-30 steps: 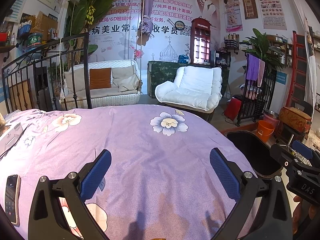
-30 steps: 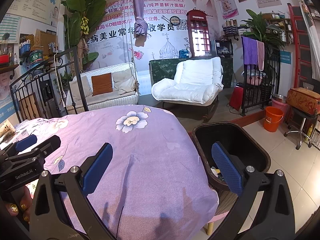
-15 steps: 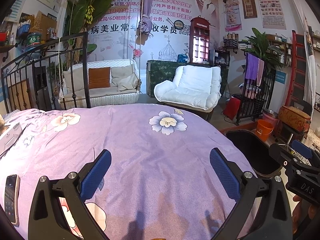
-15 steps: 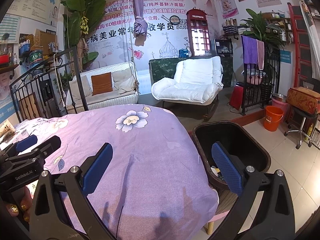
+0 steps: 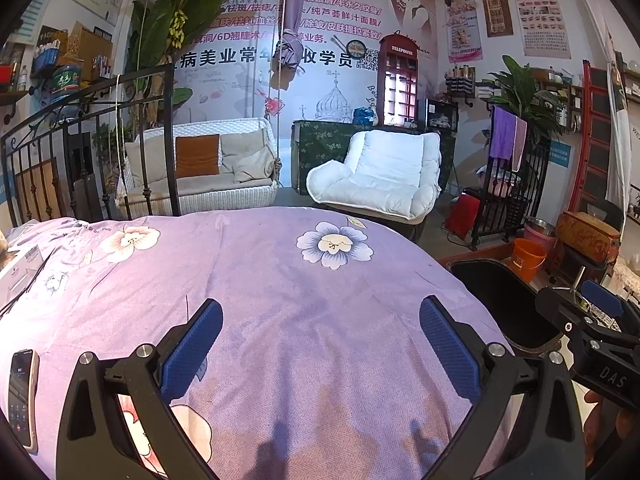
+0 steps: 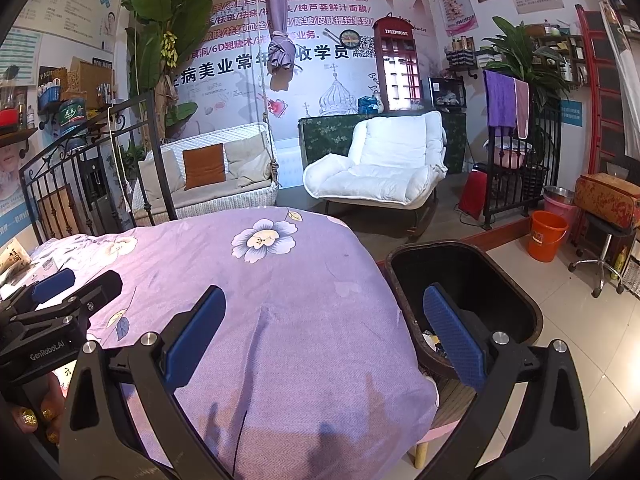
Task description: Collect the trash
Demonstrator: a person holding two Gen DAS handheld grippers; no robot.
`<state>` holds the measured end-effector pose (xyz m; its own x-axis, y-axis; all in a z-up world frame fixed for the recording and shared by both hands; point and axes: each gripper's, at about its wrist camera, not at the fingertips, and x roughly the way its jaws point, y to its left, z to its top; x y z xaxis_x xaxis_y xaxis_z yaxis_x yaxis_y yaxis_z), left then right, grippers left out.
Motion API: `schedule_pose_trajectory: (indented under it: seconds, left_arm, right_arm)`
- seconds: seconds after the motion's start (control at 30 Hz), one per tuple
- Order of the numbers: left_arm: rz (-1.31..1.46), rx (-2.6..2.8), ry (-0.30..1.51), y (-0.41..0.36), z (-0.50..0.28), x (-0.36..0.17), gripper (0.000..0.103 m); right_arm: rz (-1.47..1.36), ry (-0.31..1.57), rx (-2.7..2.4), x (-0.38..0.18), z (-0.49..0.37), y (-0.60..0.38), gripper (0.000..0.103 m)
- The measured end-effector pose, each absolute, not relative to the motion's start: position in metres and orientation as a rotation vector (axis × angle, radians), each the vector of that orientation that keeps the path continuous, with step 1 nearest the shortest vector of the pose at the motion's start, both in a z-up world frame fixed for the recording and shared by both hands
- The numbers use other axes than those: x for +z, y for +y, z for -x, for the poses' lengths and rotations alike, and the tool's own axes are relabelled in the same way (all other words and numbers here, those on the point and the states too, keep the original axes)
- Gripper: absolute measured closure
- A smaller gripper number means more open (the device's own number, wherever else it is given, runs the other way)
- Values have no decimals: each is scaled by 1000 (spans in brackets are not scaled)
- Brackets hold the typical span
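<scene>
Both grippers are hovering over a bed covered in a purple floral sheet (image 5: 320, 320), and neither one is holding anything. The left gripper (image 5: 320, 344) has its jaws spread wide with just bare sheet between the blue pads. The right gripper (image 6: 322, 334) is the same, jaws wide apart, with one pad over the sheet and the other lined up over the black trash bin (image 6: 516, 284).

The bin sits on the floor right at the bed's right-hand edge, touching or nearly touching the hanging sheet. From the right wrist camera you can see a bit of crumpled trash (image 6: 432, 338) down inside it, near the wall closest to the bed (partly hidden behind the blue pad, so I can't tell what it is). The left wrist view shows the same bin (image 5: 500, 300) off to the right, with the right gripper's black body poking in just beyond it.

Over on the left side of the bed there's a phone (image 5: 22, 398) lying flat on the sheet, and a white box (image 5: 20, 268) further up near the metal bed frame (image 5: 100, 152).
</scene>
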<state>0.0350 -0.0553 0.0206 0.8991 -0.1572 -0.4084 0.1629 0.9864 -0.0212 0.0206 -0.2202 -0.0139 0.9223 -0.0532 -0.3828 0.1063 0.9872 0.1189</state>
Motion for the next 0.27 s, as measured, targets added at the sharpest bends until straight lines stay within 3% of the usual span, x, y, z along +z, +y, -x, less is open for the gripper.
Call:
schedule_pose_trajectory:
  seconds: [0.27]
  left_arm:
    - [-5,-167,431,-54,-38,20,5]
  right_arm:
    - [-139,391,-80,-15,-21,-220,5]
